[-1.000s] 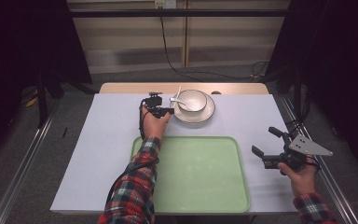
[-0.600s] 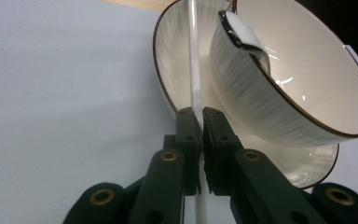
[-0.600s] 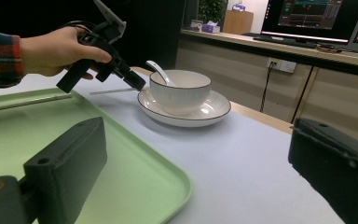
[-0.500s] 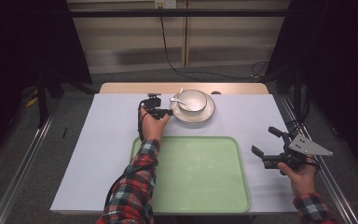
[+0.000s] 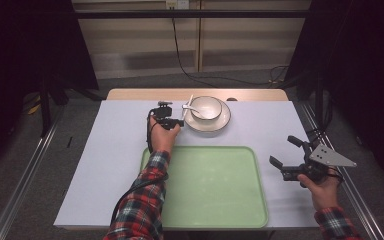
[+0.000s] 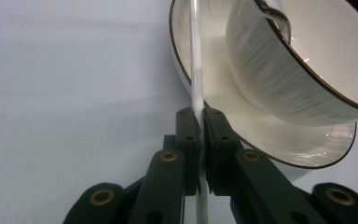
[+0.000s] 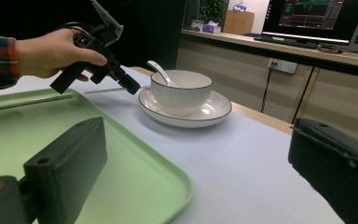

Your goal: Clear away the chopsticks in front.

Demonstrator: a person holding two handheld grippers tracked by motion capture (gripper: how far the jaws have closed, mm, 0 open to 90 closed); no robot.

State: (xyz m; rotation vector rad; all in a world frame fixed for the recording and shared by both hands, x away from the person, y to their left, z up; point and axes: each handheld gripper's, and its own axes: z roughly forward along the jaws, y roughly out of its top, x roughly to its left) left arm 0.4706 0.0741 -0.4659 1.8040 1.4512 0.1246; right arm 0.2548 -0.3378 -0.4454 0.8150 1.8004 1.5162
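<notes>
A white bowl (image 5: 206, 107) with a dark rim stands on a matching plate (image 5: 220, 125) at the table's far middle. A white spoon (image 7: 161, 70) rests inside the bowl. A thin white stick (image 6: 196, 56) lies across the plate's left rim. My left gripper (image 5: 176, 121) is shut on that stick just outside the plate, as the left gripper view (image 6: 200, 112) shows up close. My right gripper (image 5: 281, 150) hovers open at the tray's right side with nothing between its jaws; the right gripper view (image 7: 198, 135) looks toward the bowl (image 7: 181, 91).
A light green tray (image 5: 210, 190) lies bare at the table's near middle. The table is covered by a pale sheet (image 5: 115, 150). Cables hang behind the far edge, with dark curtains on both sides.
</notes>
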